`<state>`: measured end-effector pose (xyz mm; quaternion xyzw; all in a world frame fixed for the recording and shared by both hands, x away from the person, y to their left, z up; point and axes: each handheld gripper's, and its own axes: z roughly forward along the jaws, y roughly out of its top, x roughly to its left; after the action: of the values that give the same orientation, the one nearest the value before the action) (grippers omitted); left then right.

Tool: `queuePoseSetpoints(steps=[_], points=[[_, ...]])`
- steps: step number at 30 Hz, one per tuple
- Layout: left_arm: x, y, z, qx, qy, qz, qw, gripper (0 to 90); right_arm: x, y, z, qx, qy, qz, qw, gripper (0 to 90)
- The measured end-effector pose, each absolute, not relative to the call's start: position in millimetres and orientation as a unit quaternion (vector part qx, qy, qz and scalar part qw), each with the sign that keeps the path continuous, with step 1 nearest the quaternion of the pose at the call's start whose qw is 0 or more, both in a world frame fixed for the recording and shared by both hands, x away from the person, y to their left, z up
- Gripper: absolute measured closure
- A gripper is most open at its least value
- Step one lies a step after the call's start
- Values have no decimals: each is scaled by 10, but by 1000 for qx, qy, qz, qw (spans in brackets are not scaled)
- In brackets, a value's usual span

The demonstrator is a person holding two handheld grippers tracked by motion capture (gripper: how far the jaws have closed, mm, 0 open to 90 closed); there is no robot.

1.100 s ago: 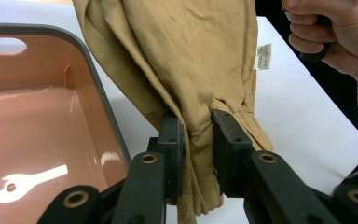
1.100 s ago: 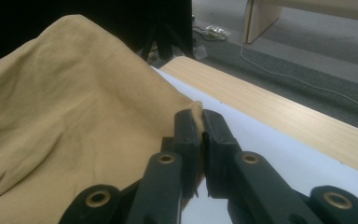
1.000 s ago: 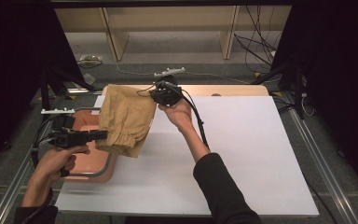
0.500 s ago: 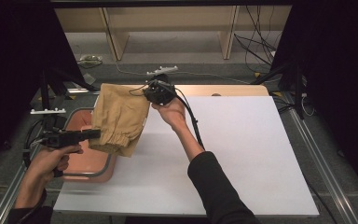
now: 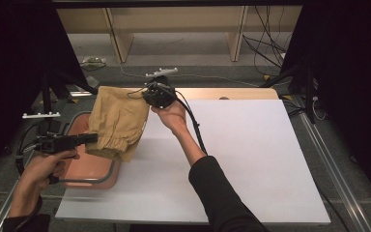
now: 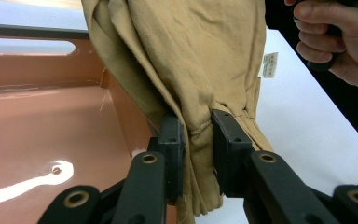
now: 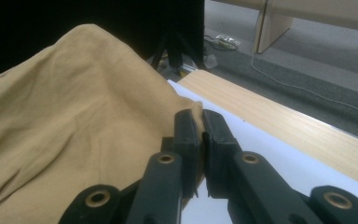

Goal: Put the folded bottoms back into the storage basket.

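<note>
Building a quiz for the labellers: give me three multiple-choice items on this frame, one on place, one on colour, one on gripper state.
1. Where does the tan garment hang?
A. Over the edge of the pink tub
B. Flat on the white sheet's right side
C. On the floor behind the table

2. What colour is the sheet covering the table?
A. Green
B. White
C. Black

3. How is the left gripper?
A. Open above the cloth
B. Shut on nothing
C. Shut on a gathered edge of the cloth

Key: 1 A, the high view shows the cloth lifted between both grippers, its lower part over the tub's rim. 2 B, the sheet is plain white. 3 C, the left gripper view shows bunched fabric pinched between the jaws; the right gripper pinches another corner.
</note>
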<state>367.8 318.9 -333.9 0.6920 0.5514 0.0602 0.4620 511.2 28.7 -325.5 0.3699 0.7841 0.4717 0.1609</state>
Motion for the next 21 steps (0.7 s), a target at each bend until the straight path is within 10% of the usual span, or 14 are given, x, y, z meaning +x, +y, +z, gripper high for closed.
queuePoseSetpoints(steps=[21], points=[[3620,3396,-3322,682,563,67,461,747,5092,548,-3199,351,789,475,168,856]])
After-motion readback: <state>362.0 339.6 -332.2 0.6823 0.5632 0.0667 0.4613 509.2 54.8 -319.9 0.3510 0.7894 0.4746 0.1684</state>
